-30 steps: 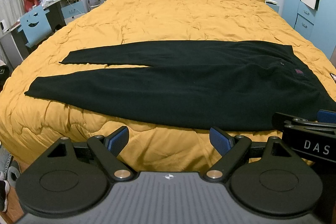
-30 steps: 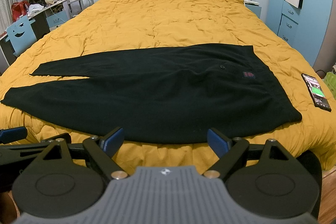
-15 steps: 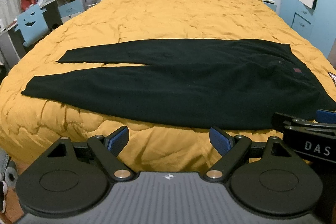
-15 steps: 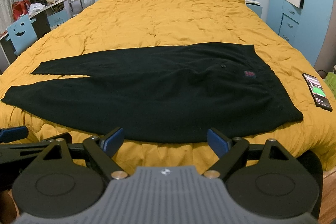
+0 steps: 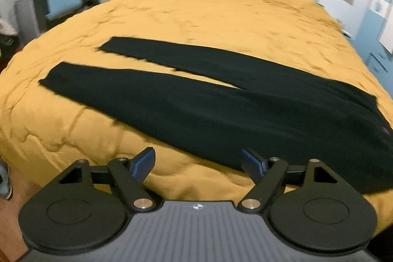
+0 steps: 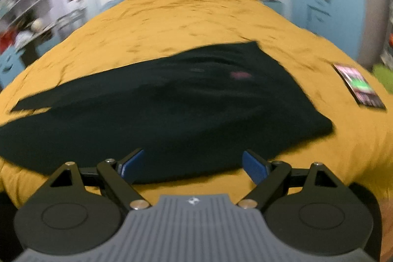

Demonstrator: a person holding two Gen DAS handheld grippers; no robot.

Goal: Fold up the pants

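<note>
Because nothing has been folded yet, the black pants (image 5: 221,109) lie spread flat across the yellow quilt (image 5: 221,16) of the bed, near its foot edge, with the two legs splayed apart toward the left and the waistband toward the right, a layout that leaves every edge reachable from where the person stands. The left claw (image 5: 199,162) hangs released over the quilt just short of the near leg, its blue pads wide apart and holding nothing, aimed at the leg half of the garment. The right claw (image 6: 191,163) is likewise spread and empty, poised at the near hem of the seat and waist section, where a small reddish label (image 6: 239,75) shows on the cloth. This split, one claw per half, seems meant for pinching the near edge at two places and carrying one leg over onto the other. A phone (image 6: 358,87) rests on the quilt well apart from the waistband to the right, clear of the fold. Both views are blurred, so fine creases cannot be made out. The limp cloth will likely sag between the two grips.
</note>
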